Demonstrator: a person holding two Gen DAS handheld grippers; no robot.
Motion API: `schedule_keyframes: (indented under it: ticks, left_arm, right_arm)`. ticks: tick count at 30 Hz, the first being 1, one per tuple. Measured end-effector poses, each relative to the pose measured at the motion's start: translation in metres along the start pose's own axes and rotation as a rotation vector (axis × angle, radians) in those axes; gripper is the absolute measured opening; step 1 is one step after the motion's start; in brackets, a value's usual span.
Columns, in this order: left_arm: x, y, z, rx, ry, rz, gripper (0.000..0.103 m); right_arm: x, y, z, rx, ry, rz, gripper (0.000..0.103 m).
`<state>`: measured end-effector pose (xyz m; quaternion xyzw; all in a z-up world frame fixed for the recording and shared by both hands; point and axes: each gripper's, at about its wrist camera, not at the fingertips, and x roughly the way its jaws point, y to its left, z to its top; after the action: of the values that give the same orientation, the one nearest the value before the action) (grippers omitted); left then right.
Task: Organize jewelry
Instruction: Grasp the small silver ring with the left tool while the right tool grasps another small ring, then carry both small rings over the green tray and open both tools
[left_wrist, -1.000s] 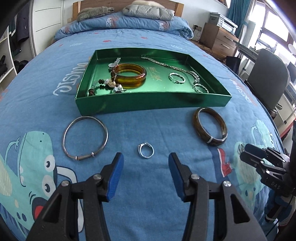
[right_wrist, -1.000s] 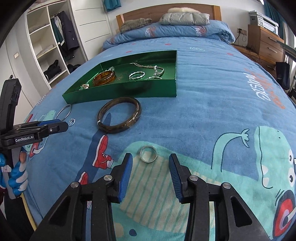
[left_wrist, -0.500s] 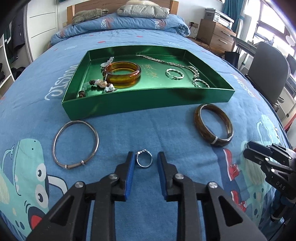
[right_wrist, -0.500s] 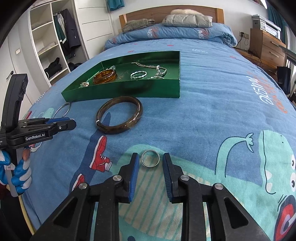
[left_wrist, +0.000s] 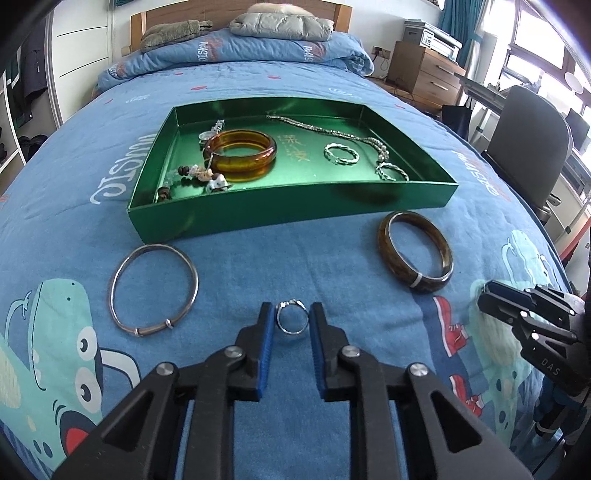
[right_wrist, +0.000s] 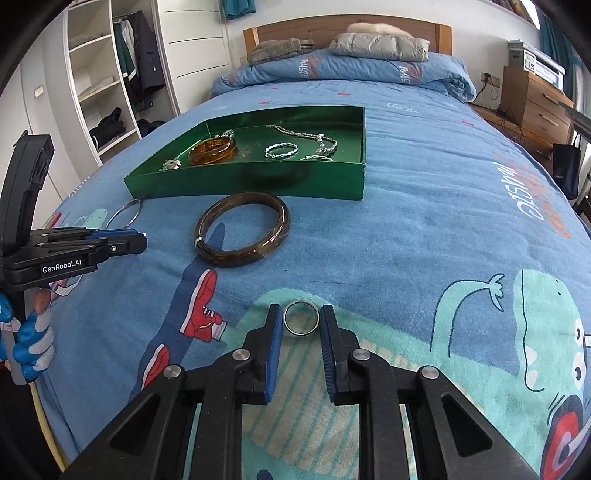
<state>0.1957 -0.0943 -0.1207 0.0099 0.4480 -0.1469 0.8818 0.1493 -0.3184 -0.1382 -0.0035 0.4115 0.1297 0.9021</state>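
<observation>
A small silver ring lies on the blue bedspread between the blue pads of my left gripper. Its jaws are closing, with a sliver of gap on each side of the ring. A plain silver band lies between the pads of my right gripper. Those jaws are closing too and almost touch the band. Beyond stands the green tray, holding an amber bangle, chains and small rings. A dark brown bangle and a thin silver bangle lie in front of it.
The folded duvet and pillows sit at the head of the bed. A grey chair and a wooden dresser stand off the right side, open wardrobe shelves off the left. A gloved hand holds the left gripper.
Both pairs of jaws have narrowed from wide apart to close on either side of their rings. The rings and bangles lie where they were.
</observation>
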Motion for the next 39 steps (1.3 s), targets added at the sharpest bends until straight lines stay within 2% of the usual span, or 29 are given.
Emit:
schedule_keyframes:
  ticks: [5, 10, 17, 22, 26, 32, 39]
  left_arm:
    - [-0.016, 0.002, 0.010, 0.004, -0.040, -0.022, 0.018]
    - [-0.030, 0.002, 0.030, 0.013, -0.081, -0.053, 0.018]
    - [-0.025, -0.003, 0.078, 0.022, -0.119, -0.065, 0.018]
    - [0.006, -0.014, 0.107, 0.050, -0.074, -0.053, 0.018]
    - [0.032, -0.017, 0.117, 0.050, -0.025, -0.048, 0.018]
    - [0.065, -0.017, 0.120, 0.048, 0.038, -0.018, 0.018]
    - [0.081, -0.013, 0.115, 0.044, 0.053, 0.013, 0.018]
  right_arm:
    - [-0.017, 0.001, 0.012, -0.006, -0.045, -0.003, 0.020]
    - [-0.029, 0.007, 0.040, -0.035, -0.095, -0.006, 0.020]
    - [-0.013, 0.009, 0.092, -0.054, -0.117, -0.002, 0.020]
    - [0.020, 0.003, 0.125, -0.037, -0.081, 0.024, 0.020]
    - [0.055, 0.001, 0.140, -0.055, -0.004, 0.014, 0.020]
    - [0.090, -0.007, 0.143, -0.052, 0.087, -0.010, 0.020]
    - [0.097, -0.012, 0.141, -0.057, 0.103, -0.022, 0.020]
